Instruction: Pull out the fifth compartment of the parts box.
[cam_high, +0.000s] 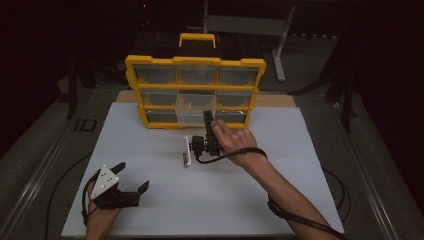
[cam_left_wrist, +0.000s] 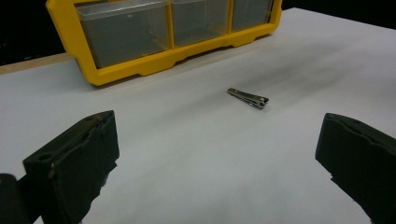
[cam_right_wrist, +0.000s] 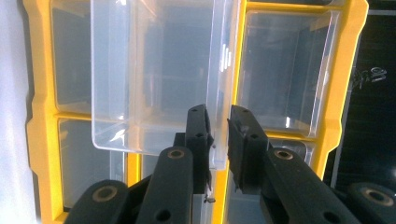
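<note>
My left gripper (cam_high: 131, 176) is resting low on the white rectangular table board (cam_high: 150, 200), near its left front corner, and I am keeping its two black jaws spread wide with nothing between them. Looking along them in the left gripper view, I am seeing the small silver metal nail clipper (cam_left_wrist: 248, 98) lying flat on the bare board, well apart from my jaws and in front of the yellow plastic organiser cabinet with clear drawers (cam_left_wrist: 84, 56). In the high view that clipper (cam_high: 186, 151) is lying just left of my right hand (cam_high: 235, 142). My right gripper (cam_right_wrist: 218, 122) is reaching to the cabinet's middle column, where the clear plastic drawer (cam_right_wrist: 154, 74) is standing pulled out from the frame. I am pinching that drawer's thin front edge between my right jaws, which are closed down tight on the plastic. The cabinet (cam_high: 195, 90) is standing upright at the board's far edge.
</note>
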